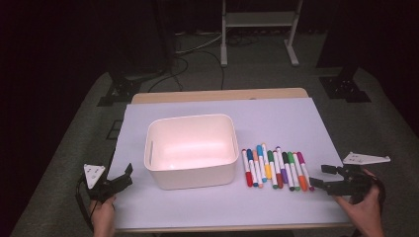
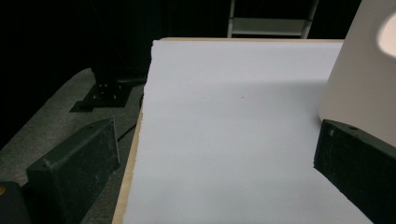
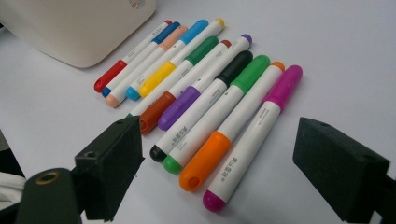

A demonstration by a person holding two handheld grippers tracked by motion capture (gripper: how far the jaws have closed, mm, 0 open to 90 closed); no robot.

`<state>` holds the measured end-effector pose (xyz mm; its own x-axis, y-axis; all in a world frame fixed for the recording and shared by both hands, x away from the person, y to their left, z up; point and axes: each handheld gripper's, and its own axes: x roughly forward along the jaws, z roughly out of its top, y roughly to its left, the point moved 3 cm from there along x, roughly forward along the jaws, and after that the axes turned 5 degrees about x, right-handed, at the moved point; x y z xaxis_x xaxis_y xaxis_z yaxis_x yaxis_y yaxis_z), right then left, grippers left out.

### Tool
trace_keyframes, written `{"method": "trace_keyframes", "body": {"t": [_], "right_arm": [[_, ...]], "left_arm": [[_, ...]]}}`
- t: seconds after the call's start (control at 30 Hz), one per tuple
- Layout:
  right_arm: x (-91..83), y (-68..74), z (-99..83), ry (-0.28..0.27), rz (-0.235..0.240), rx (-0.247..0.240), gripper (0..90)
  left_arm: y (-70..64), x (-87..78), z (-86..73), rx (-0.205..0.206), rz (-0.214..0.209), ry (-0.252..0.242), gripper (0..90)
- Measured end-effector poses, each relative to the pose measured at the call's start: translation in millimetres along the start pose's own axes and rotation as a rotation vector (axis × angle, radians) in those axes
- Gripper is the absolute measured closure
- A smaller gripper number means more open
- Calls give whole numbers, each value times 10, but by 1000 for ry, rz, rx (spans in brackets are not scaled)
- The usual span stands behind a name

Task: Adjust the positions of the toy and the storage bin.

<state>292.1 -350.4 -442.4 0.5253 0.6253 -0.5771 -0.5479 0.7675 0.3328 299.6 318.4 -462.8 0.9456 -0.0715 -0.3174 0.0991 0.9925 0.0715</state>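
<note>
Right of the white bin (image 1: 190,150), a row of markers (image 1: 274,169) lies side by side on the table (image 1: 276,121), caps touching, near the front edge. Nearest the right hand-held gripper (image 1: 321,177): magenta marker (image 3: 254,140), then orange marker (image 3: 233,137). Right hand-held gripper jaws spread wide, empty, just short of the row. Left hand-held gripper (image 1: 123,177) at the table's left edge, jaws apart, empty, bin wall (image 2: 359,79) close by one jaw. Bare lilac surface ahead of it. Dark room, grey carpet (image 1: 64,148), white stand legs (image 1: 259,34) behind.
</note>
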Motion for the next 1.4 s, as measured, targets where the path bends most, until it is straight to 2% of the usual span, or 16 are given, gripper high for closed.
{"method": "trace_keyframes", "body": {"t": [0.43,0.47,0.63,0.7,0.9,1.0,1.07,1.37,1.4], "right_arm": [[156,-15,136,39,-40,6,152],[184,-25,175,49,-59,6,199],[277,-38,280,62,-84,20,222],[333,-47,319,84,-123,21,253],[431,-80,407,143,-194,45,380],[452,-95,409,163,-212,63,428],[480,-107,392,187,-246,72,482],[533,-123,308,241,-294,96,580],[548,-143,283,257,-305,103,625]], "left_arm": [[-10,-3,0,15,-1,-3,0],[-10,-4,0,14,1,-4,0],[-23,-6,1,26,-2,-2,0],[-24,-3,1,27,-2,0,0],[-16,-2,1,22,-2,-1,0],[-18,-3,1,21,-2,-2,0],[-17,-4,1,21,-3,-3,0],[-10,-2,1,16,-3,-1,0],[-9,-8,1,16,-4,-2,0]]}}
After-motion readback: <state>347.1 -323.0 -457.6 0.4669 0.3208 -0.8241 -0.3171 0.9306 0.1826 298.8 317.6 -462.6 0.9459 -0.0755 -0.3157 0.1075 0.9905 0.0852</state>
